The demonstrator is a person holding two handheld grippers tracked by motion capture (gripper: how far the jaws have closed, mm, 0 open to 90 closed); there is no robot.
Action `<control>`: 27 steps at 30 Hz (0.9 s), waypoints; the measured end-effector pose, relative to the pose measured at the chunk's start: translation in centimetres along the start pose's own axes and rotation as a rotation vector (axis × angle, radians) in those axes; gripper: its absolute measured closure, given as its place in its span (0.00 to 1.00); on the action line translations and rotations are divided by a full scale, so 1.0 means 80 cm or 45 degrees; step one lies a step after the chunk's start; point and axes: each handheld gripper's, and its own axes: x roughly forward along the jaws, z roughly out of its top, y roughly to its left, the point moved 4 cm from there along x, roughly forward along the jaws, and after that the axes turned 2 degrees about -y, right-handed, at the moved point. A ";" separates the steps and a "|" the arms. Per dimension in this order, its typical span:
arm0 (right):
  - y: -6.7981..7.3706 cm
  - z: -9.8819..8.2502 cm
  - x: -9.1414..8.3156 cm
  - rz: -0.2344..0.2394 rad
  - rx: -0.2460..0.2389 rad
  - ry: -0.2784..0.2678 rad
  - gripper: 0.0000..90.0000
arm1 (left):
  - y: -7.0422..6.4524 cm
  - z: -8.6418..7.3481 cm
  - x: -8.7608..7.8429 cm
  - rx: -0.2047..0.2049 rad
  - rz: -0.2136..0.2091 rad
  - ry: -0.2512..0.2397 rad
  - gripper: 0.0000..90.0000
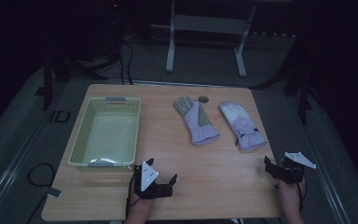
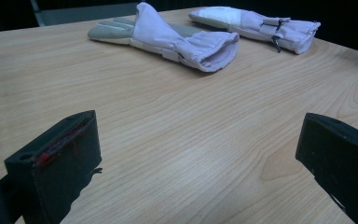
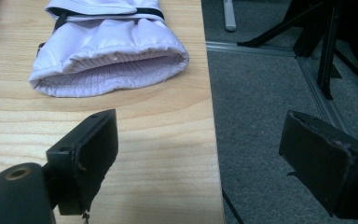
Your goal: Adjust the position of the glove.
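In the right gripper view the lilac padded fabric glove [image 3: 109,56] is cut off at twelve o'clock, its fingers out of frame. In the high view, the small dark round object [image 1: 203,98] at the wooden table's [image 1: 205,186] twelve o'clock edge is too small to identify.

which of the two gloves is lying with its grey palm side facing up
The left glove, the one nearer the basket. Its fingers and palm show grey. The right glove shows only white and lilac fabric with a black strap.
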 end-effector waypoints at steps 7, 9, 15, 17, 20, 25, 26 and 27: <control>0.007 0.014 -0.002 0.110 0.013 0.064 0.16 | 0.000 0.000 0.000 0.003 -0.006 0.000 0.00; 0.013 0.020 -0.001 0.098 -0.003 0.084 0.18 | 0.000 0.000 0.000 0.003 -0.008 0.001 0.00; 0.024 0.039 -0.006 0.148 -0.012 0.035 0.13 | 0.000 0.000 0.000 0.005 -0.010 0.000 0.00; 0.028 0.048 -0.008 0.154 -0.008 0.021 0.13 | -0.001 0.000 0.000 0.005 -0.010 0.000 0.00; 0.037 0.072 -0.009 0.193 -0.010 0.009 0.15 | 0.000 0.000 0.000 0.004 -0.010 0.000 0.00; 0.045 0.094 -0.006 0.263 -0.011 0.064 0.21 | 0.000 0.000 0.000 0.004 -0.012 -0.001 0.00; 0.050 0.104 -0.004 0.279 -0.026 0.052 0.24 | 0.000 0.000 0.000 0.001 -0.013 -0.001 0.00; 0.050 0.104 -0.004 0.279 -0.026 0.052 0.24 | 0.000 0.000 0.000 0.001 -0.013 -0.001 0.00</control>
